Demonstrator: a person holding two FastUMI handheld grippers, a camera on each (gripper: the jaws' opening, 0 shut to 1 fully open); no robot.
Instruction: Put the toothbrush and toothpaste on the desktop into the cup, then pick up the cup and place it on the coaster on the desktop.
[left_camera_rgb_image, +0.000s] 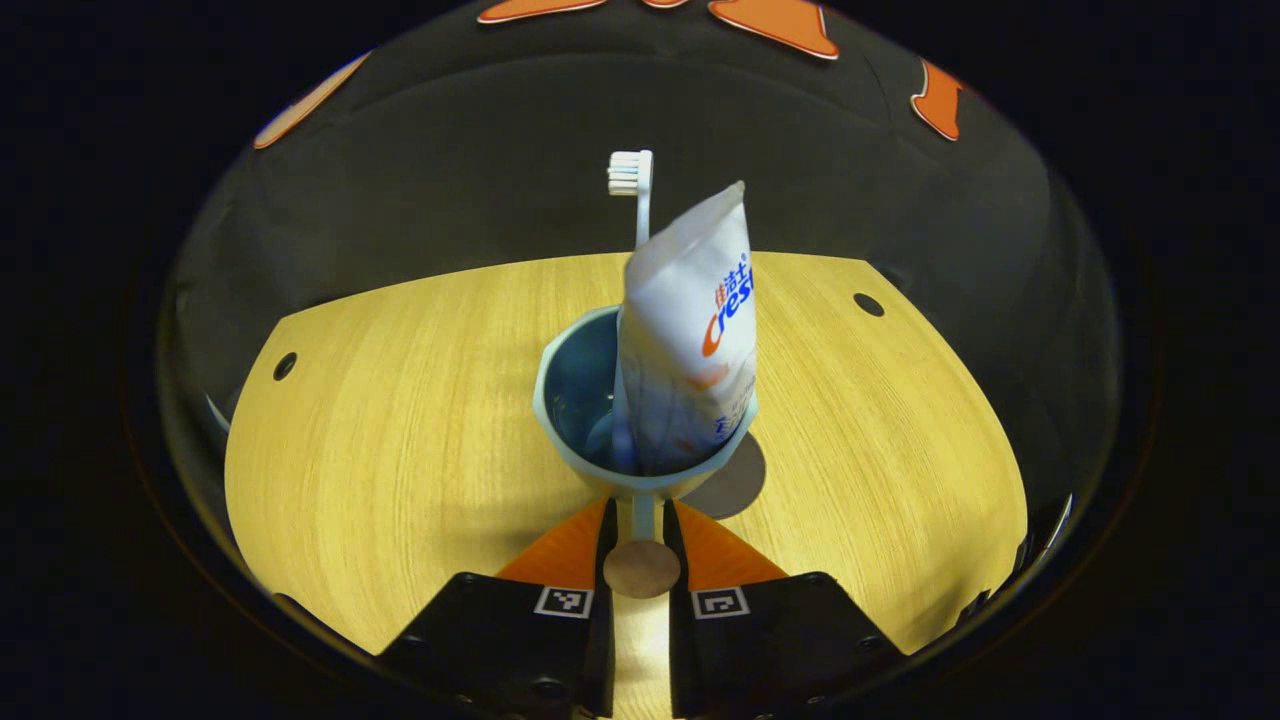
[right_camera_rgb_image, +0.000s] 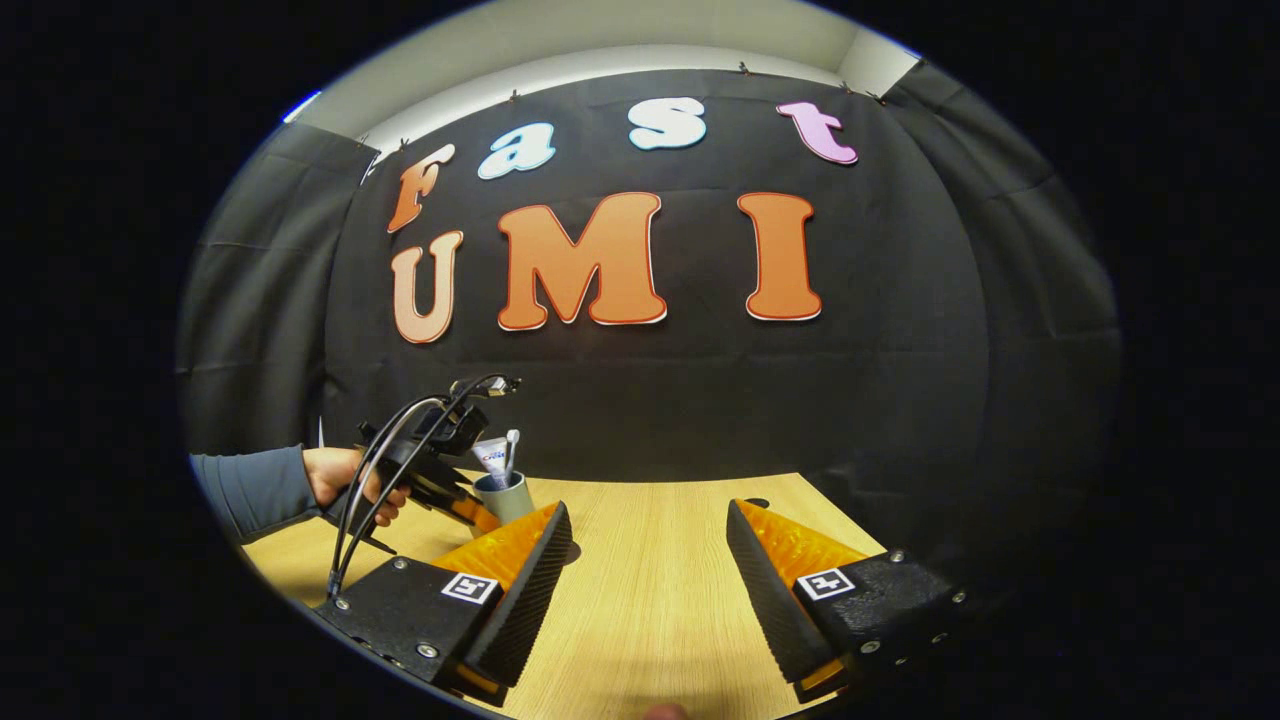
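A: How is the left gripper (left_camera_rgb_image: 640, 520) sitting relative to the cup (left_camera_rgb_image: 580, 400)?
B: Its fingers are pinching the cup's handle, level with the wooden desktop (left_camera_rgb_image: 400, 420). A hand (right_camera_rgb_image: 345, 480) with a grey sleeve (right_camera_rgb_image: 255, 490) is gripping it from behind.
A: And the contents?
B: The toothbrush (left_camera_rgb_image: 635, 190) and toothpaste (left_camera_rgb_image: 690, 330) are standing upright inside the cup; the grey coaster (left_camera_rgb_image: 735, 480) is lying partly under the cup.
A: The right gripper (right_camera_rgb_image: 650, 560)?
B: It is hovering well apart from the cup, jaws spread wide, holding nothing.

Pale-blue cup (left_camera_rgb_image: 585, 400), white toothpaste (left_camera_rgb_image: 690, 340) – grey coaster (left_camera_rgb_image: 735, 485), light woodgrain desktop (left_camera_rgb_image: 400, 430).
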